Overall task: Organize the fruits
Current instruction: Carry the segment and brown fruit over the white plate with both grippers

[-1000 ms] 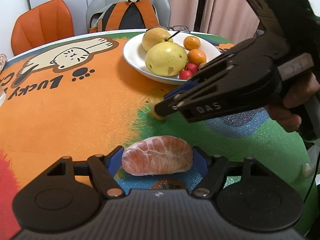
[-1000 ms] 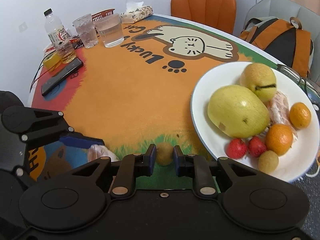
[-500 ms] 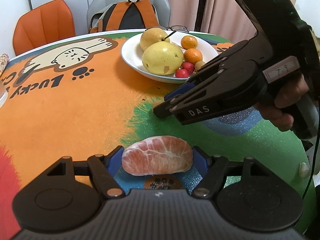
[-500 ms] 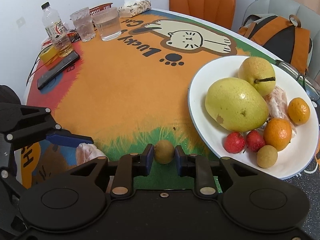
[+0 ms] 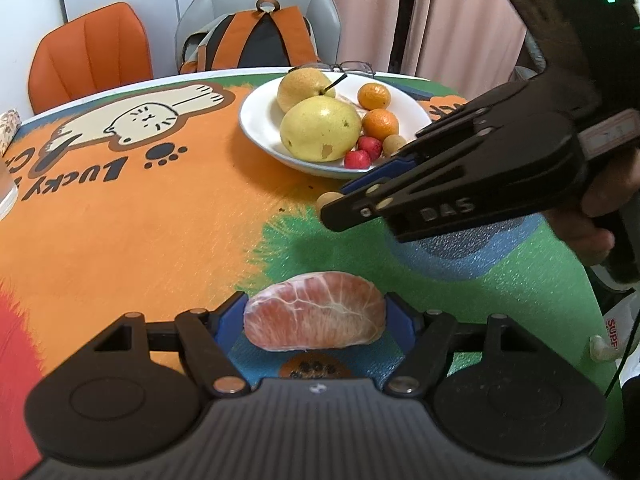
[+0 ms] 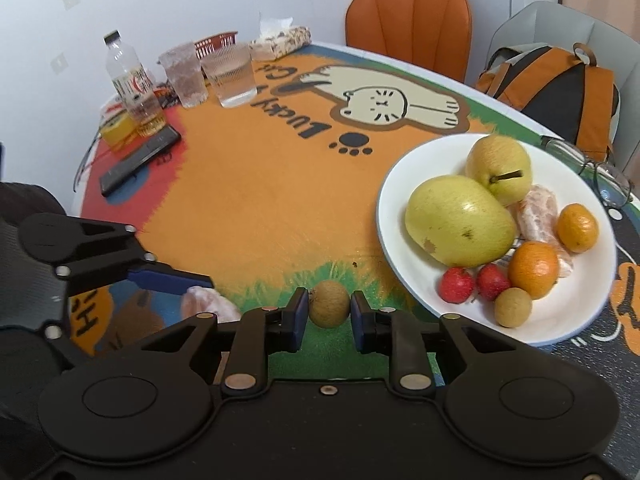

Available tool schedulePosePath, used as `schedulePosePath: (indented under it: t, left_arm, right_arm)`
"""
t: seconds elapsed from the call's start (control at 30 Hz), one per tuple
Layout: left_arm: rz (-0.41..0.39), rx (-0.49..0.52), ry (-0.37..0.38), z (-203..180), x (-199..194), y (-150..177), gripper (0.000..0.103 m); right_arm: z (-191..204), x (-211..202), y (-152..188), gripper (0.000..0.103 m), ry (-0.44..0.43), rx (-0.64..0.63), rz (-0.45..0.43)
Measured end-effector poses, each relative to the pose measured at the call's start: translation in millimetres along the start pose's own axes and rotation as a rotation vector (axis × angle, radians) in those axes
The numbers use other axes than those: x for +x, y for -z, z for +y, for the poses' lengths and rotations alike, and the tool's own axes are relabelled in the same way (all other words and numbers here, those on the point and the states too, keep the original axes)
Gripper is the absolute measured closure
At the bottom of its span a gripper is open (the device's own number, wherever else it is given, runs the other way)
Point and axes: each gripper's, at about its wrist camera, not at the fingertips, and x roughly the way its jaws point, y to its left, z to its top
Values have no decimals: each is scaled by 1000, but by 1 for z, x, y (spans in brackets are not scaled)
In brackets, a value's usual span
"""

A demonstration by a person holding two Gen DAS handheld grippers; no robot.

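From the left wrist camera, the left gripper (image 5: 316, 316) fills the bottom of the view, its two blue-padded fingers pressed against the ends of a peeled pink-orange citrus segment (image 5: 316, 310) held just above the round table covered by a colourful cartoon cat mat (image 5: 132, 216). Further back sits a wide white ceramic plate (image 5: 260, 128) holding two yellow-green pears (image 5: 318, 128), two small orange mandarins (image 5: 380, 122), two small red fruits (image 5: 363, 153) and a small tan round fruit. The right gripper (image 5: 330, 204) reaches in from the right, held by a person's hand (image 5: 600, 208), with a small round brown fruit (image 5: 327, 200) showing at its tip, close to the plate's near rim. An orange chair (image 5: 90, 54) and a grey chair bearing an orange and black backpack (image 5: 256, 40) stand behind the table.

From the right wrist camera, the right gripper (image 6: 330, 310) is closed on the small round brown fruit (image 6: 330, 309), its blue pads touching either side, above the green patch of the mat and just left of the white plate (image 6: 394, 216). The left gripper (image 6: 200, 286) enters from the left, the pale citrus segment (image 6: 208, 302) visible at its tip. At the far side of the table stand a clear plastic bottle (image 6: 130, 80), two clear drinking glasses (image 6: 232, 74) and a black phone (image 6: 140, 160).
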Motion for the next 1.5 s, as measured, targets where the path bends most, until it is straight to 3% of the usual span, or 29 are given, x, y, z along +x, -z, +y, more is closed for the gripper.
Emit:
schedulePosePath:
  t: [0.73,1.5]
  left_arm:
    - [-62,66,52,-44,18,-55,31]
    - [-117,73,-34,-64,69,-124,31]
  right_arm:
    - [-68,-61,10,79,82,73,-35]
    - [-126,-77,13,79,121,129,-43]
